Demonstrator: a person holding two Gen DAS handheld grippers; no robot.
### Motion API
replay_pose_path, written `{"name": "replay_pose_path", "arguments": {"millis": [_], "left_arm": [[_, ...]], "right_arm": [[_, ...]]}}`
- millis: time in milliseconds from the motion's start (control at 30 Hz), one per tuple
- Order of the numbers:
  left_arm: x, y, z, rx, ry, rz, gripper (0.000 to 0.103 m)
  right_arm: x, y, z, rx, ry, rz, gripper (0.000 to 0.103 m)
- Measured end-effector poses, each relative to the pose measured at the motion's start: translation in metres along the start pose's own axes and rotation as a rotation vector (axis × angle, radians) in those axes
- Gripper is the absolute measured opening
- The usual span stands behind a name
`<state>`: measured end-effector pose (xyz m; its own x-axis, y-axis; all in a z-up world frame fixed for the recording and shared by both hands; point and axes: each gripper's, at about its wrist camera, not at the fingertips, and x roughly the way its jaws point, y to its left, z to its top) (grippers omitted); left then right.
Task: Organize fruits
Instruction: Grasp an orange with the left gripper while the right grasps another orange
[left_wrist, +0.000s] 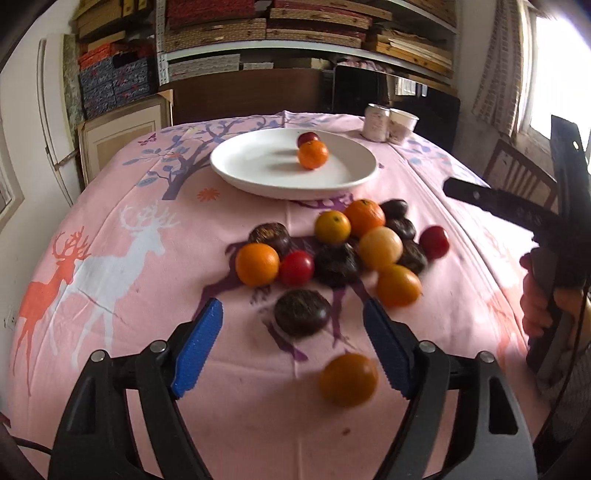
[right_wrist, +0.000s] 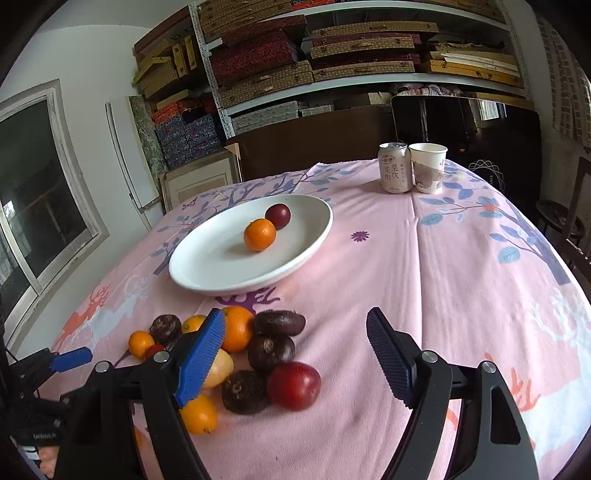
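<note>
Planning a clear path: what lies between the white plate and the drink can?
Only bare pink printed tablecloth separates the white plate from the drink can; the right wrist view shows this clearly.

A matt pink printed cotton-like tablecloth (right_wrist: 424, 258) lies wrinkled under both tools. Ahead of the right gripper (right_wrist: 295, 354), the white plate (right_wrist: 207, 273) looks like smooth, faintly glossy ceramic or plastic; which one cannot be told. On it sit a dimpled, shiny orange (right_wrist: 259, 234) and a smooth-skinned dark red fruit (right_wrist: 277, 216). Further ahead stand a printed metal can (right_wrist: 395, 168) and a matt paper cup (right_wrist: 427, 168). Between the left gripper's (left_wrist: 293, 347) ribbed blue plastic pads (left_wrist: 199, 347) lies a rough, dull dark brown fruit (left_wrist: 302, 312). The gripper frames are matt black plastic with bright metal pins (left_wrist: 158, 346).
</note>
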<state>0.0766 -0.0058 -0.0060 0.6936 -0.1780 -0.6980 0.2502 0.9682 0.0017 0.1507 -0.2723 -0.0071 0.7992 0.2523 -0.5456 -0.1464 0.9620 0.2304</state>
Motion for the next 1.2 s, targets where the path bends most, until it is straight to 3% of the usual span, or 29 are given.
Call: {"name": "replay_pose_path", "arguments": {"millis": [133,333,433,567,600,833,1033,1100,1200], "left_arm": [[-0.005,-0.019,-0.021,0.046,0.029,-0.010,0.082],[0.013,-0.016,-0.024,0.001,0.086,-0.022,0.079],[0.018,-0.017,-0.023,-0.003,0.103,-0.038,0.068],[0.026,-0.026,-0.023,0.034,0.137,-0.063,0.040],[0.026,-0.027,-0.023,0.039,0.140,-0.066,0.037],[0.015,-0.021,-0.026,0.005,0.098,-0.074,0.037],[0.011,0.004,-0.021,-0.127,0.054,-0.043,0.037],[0.011,0.008,-0.020,-0.146,0.049,-0.040,0.037],[0.011,0.009,-0.020,-0.146,0.047,-0.042,0.037]], "right_arm": [[-0.011,-0.007,-0.005,0.019,-0.025,-0.005,0.084],[-0.009,-0.008,-0.006,0.035,-0.009,-0.005,0.084],[-0.008,-0.009,-0.006,0.036,-0.005,-0.001,0.084],[-0.007,-0.009,-0.006,0.037,0.004,0.003,0.084],[-0.006,-0.009,-0.007,0.039,0.008,0.002,0.084],[-0.002,-0.012,-0.008,0.052,0.025,-0.001,0.084],[-0.011,0.011,-0.025,-0.017,0.062,0.098,0.084],[-0.011,0.031,-0.036,-0.095,0.103,0.130,0.082],[-0.007,0.056,-0.044,-0.187,0.163,0.173,0.065]]}}
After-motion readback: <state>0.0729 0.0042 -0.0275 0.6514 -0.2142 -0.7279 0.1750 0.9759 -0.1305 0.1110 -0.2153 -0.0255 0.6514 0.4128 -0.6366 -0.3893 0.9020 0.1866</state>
